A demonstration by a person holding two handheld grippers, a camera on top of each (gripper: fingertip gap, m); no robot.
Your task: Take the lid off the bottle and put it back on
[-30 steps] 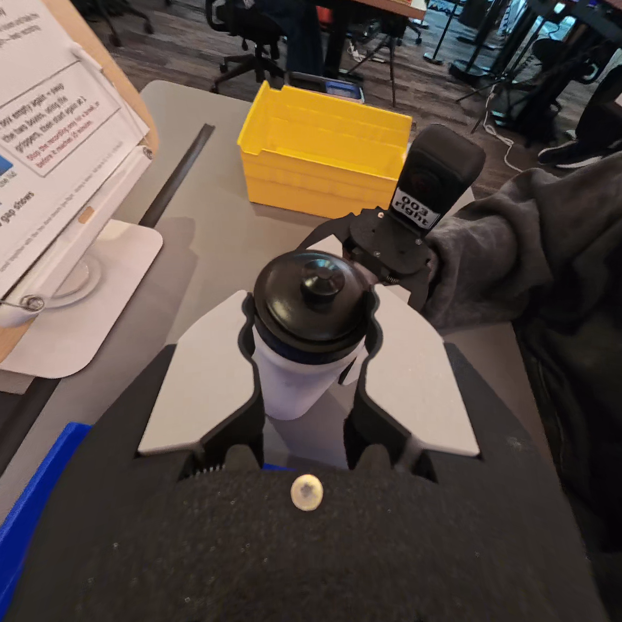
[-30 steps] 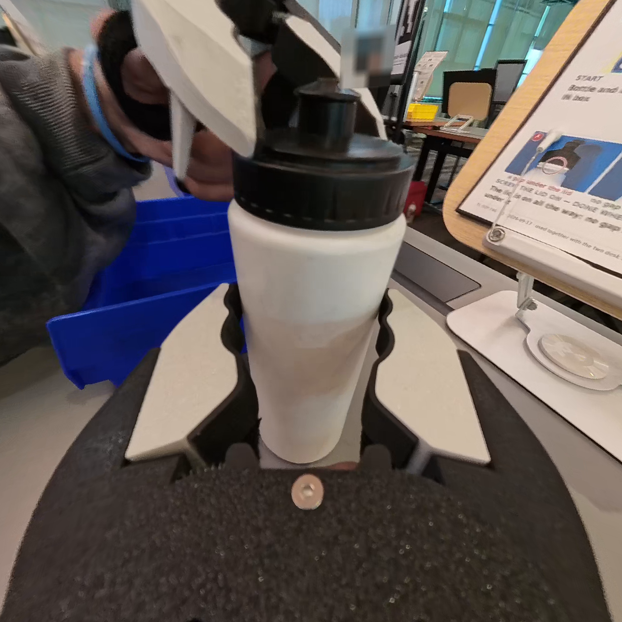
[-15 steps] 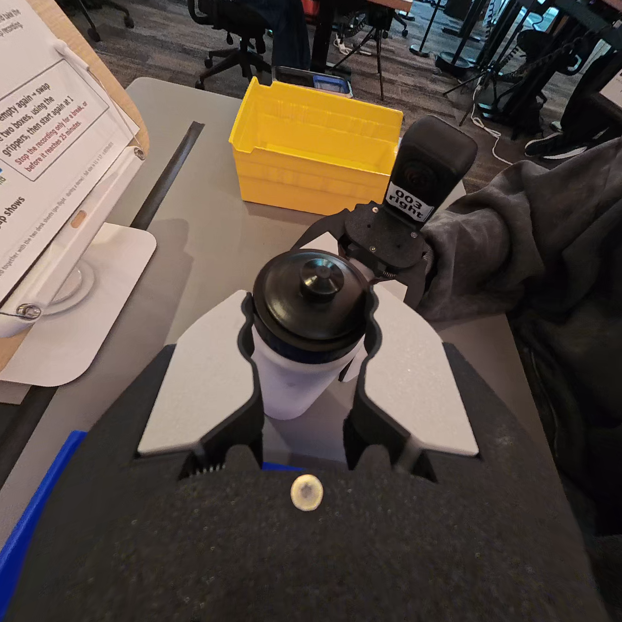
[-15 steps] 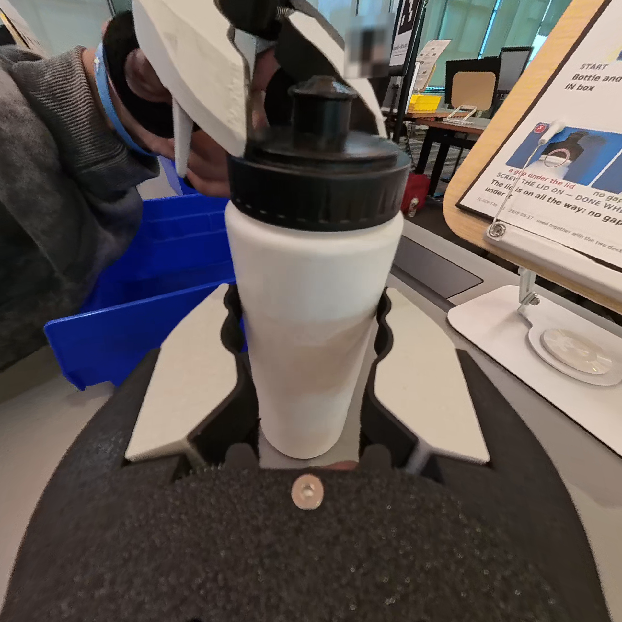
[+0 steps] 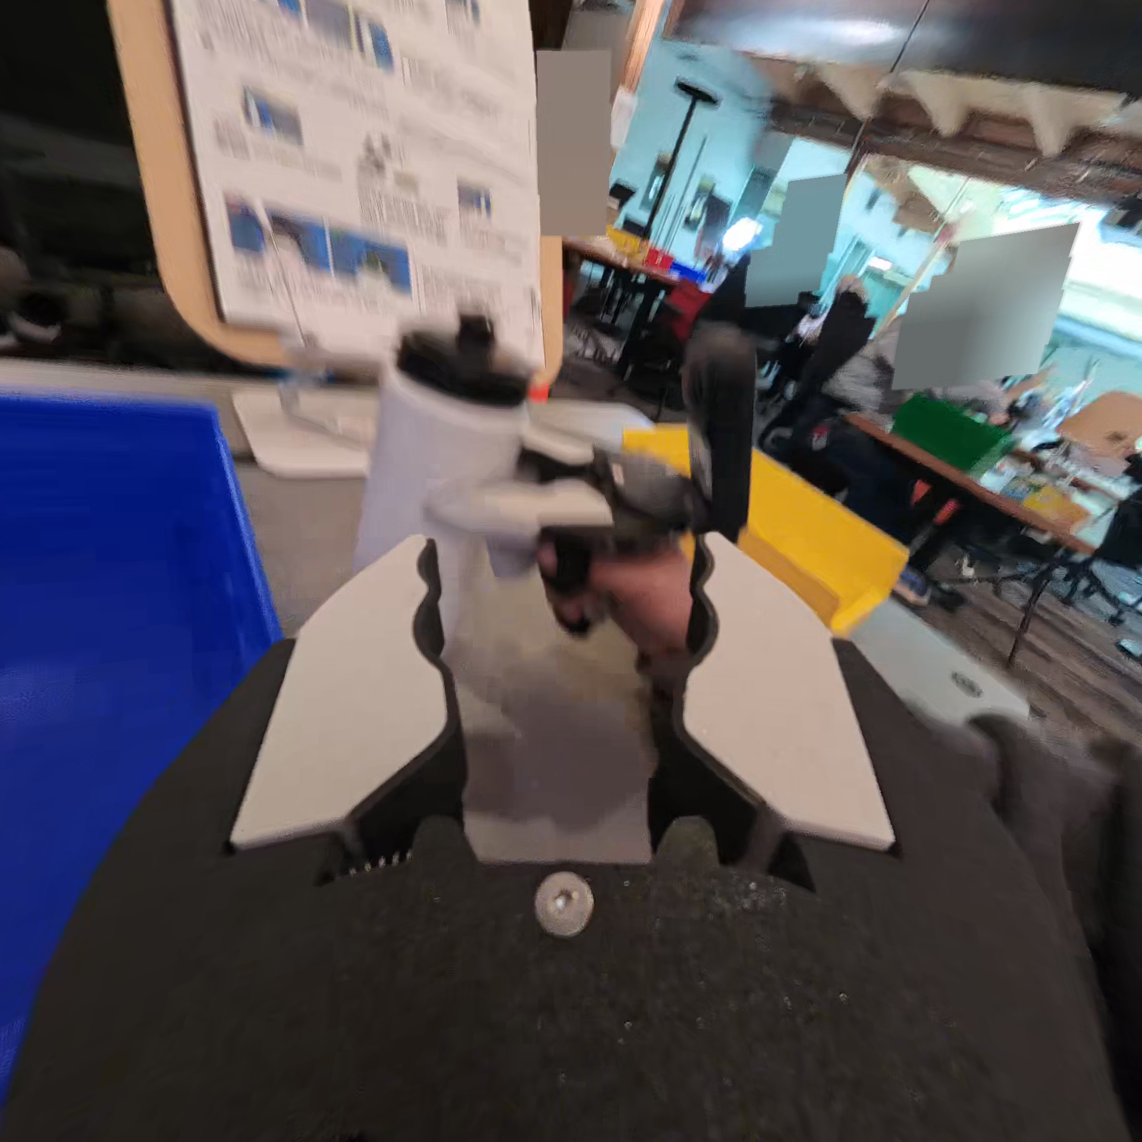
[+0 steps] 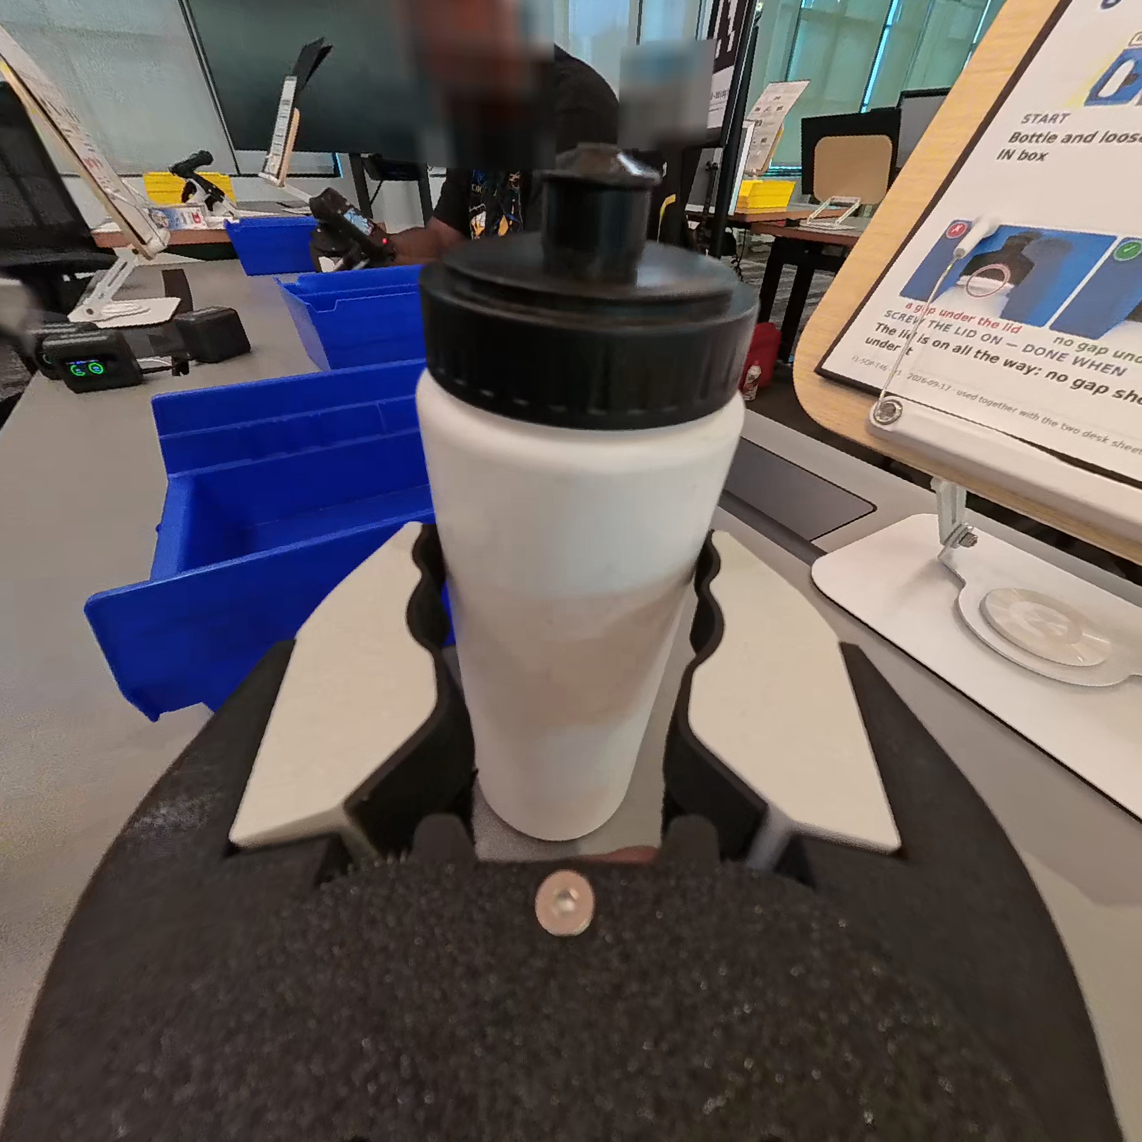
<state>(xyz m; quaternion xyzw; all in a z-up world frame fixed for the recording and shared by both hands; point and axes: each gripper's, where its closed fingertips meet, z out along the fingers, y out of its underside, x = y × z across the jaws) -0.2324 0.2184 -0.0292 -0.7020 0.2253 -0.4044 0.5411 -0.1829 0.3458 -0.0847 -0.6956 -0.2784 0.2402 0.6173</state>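
Note:
A white bottle point(image 6: 581, 556) with a black screw lid point(image 6: 587, 346) on top stands upright between my right gripper's fingers. My right gripper point(image 6: 568, 544) is shut on the bottle's body, below the lid. In the blurred left wrist view the bottle point(image 5: 432, 469) and its lid point(image 5: 463, 364) are ahead and to the left, with the right gripper point(image 5: 488, 476) clamped on it from the right. My left gripper point(image 5: 562, 556) is open and empty, a short way back from the bottle at about mid-height.
A blue bin point(image 6: 259, 556) sits left of the bottle on the grey table point(image 6: 62, 494); it also shows in the left wrist view point(image 5: 111, 587). A yellow bin point(image 5: 803, 537) lies at the right. An instruction board on a stand point(image 6: 1019, 278) stands close by. A hand point(image 5: 642, 593) holds the right gripper.
My left gripper has let go of the lid, opened, and swung down from above the bottle to its side. The right gripper still holds the bottle.

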